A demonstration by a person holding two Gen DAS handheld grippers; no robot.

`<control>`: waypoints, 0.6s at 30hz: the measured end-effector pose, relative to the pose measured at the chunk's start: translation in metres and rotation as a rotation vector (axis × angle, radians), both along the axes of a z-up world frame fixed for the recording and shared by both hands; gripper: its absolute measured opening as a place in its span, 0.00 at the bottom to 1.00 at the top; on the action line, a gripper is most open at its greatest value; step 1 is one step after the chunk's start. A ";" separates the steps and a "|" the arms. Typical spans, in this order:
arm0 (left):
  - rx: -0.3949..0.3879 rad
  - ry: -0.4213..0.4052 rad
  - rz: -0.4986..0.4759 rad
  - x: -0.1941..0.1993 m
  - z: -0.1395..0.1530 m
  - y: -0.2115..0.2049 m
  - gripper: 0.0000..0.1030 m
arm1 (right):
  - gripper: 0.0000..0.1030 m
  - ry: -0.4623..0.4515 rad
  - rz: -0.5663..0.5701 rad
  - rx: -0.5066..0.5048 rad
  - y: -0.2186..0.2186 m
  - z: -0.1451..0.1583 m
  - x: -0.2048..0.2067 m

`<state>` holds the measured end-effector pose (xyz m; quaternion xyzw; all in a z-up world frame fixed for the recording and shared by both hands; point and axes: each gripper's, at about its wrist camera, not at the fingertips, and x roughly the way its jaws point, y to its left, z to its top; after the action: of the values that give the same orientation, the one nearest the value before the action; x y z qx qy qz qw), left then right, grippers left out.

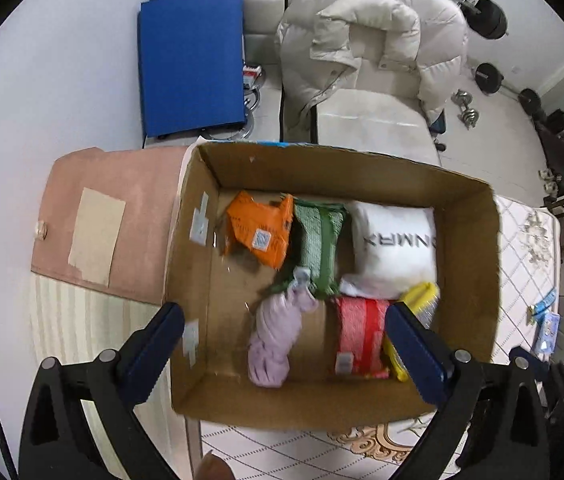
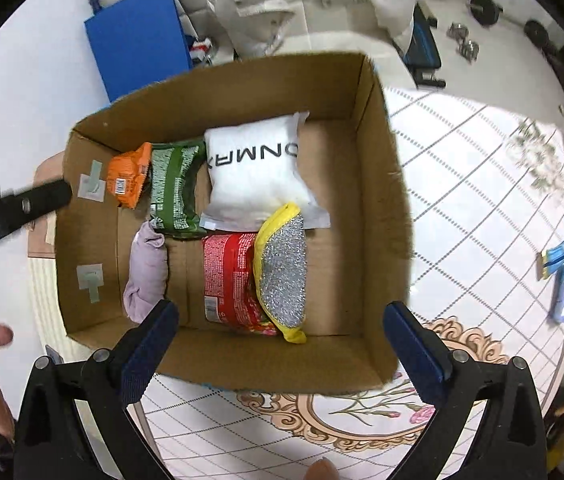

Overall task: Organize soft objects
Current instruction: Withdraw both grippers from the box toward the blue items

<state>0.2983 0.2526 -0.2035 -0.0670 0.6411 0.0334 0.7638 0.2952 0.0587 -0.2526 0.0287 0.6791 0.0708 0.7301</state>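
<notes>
right wrist view shows the right gripper [image 2: 280, 344] spread wide and empty above the cardboard box [image 2: 377, 184]. the silver scrubber [image 2: 282, 268] lies straight ahead at twelve o'clock, long axis running twelve to six, leaning on the red packet [image 2: 228, 276]. the left gripper [image 1: 283, 350] is also apart, nearer the lilac cloth [image 1: 276, 340].

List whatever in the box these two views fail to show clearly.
- Yellow scrubber: in the left wrist view, mostly hidden behind a finger of the left hand-held gripper; the right wrist view shows it whole.
- White pouch: its lettering runs off the side in both views.
- Red packet: print too small to read.
- Orange packet: print too small to read.
</notes>
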 end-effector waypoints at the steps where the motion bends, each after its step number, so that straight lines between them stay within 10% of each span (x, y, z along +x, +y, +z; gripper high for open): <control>1: 0.000 -0.010 0.002 -0.008 0.005 -0.001 1.00 | 1.00 -0.016 0.003 -0.001 -0.002 0.006 -0.003; 18: 0.047 -0.172 0.037 -0.110 0.073 -0.014 1.00 | 1.00 -0.229 0.077 0.007 -0.012 0.091 -0.075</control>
<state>0.1886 0.2388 -0.1304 -0.0635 0.5707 0.0566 0.8168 0.2200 0.0463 -0.1616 -0.0032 0.5915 0.1039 0.7996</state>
